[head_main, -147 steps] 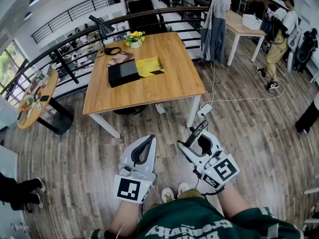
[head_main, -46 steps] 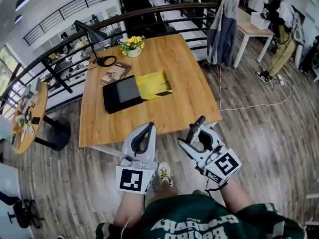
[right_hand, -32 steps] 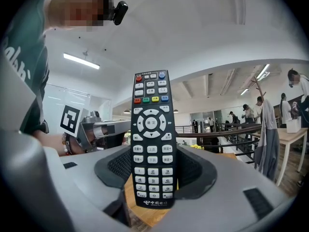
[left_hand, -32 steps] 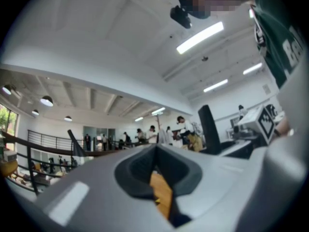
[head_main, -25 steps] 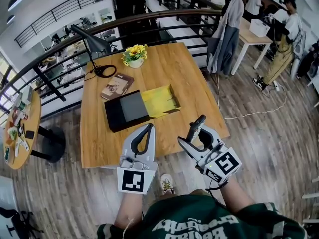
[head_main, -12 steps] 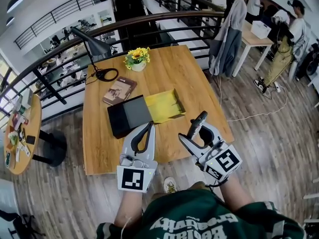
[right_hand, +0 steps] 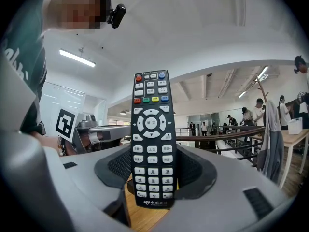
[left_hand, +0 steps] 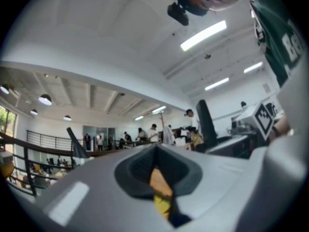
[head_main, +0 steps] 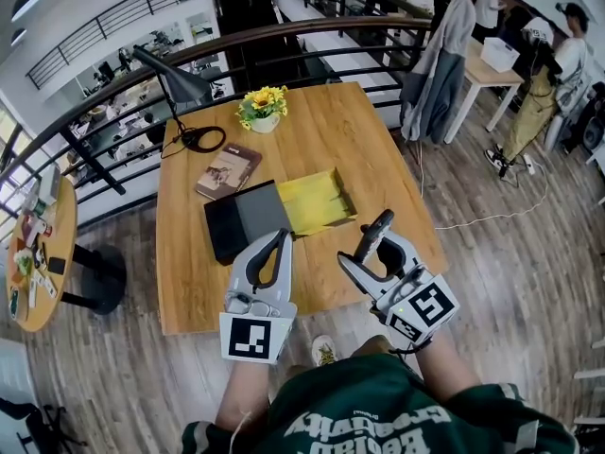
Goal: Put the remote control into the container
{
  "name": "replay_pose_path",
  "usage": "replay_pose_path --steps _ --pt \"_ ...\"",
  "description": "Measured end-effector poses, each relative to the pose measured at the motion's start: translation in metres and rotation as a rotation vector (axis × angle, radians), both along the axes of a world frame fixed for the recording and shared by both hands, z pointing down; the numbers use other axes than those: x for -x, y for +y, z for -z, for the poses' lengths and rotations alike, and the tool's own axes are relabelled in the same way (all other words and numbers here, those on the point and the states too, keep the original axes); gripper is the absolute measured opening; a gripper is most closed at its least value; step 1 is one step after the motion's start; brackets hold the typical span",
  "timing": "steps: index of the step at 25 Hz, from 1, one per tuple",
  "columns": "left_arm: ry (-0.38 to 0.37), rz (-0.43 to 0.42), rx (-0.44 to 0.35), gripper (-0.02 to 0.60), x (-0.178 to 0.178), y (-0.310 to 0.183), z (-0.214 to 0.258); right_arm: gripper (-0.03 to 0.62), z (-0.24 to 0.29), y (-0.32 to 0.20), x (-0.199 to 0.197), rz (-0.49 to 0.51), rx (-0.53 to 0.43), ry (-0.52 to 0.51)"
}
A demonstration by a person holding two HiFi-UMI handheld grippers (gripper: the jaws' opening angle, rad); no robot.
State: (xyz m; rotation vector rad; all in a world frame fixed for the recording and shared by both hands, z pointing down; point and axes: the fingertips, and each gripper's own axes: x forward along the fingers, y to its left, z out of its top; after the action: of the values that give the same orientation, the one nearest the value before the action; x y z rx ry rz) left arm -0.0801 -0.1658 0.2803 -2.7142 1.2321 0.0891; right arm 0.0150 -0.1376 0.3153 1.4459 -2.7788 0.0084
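Right gripper [head_main: 371,242] clamps the remote control [right_hand: 151,139] upright, likely for lowering into the yellow container [head_main: 317,201]; left gripper [head_main: 274,249] idles, jaws together, empty.

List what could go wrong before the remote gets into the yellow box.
1. The right gripper pinches the remote control only by its lower end; the long free end could tilt or slip out.
2. The yellow container lies right against a black box, so a careless drop could land on that instead.
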Motion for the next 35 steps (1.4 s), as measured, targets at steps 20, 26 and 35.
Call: replay_pose_path --steps 20,26,35 --pt "-0.022 -0.011 0.026 -0.003 -0.016 -0.021 -0.012 0.250 -0.013 -0.015 -0.015 -0.006 0.027 -0.016" --pt "-0.016 -0.014 0.034 -0.003 -0.030 -0.023 -0.012 0.250 -0.014 -0.022 -0.022 0.011 0.035 -0.016" --pt "-0.003 -0.005 0.058 -0.003 -0.045 -0.030 -0.013 0.250 -0.014 -0.035 -0.035 0.028 0.041 -0.038"
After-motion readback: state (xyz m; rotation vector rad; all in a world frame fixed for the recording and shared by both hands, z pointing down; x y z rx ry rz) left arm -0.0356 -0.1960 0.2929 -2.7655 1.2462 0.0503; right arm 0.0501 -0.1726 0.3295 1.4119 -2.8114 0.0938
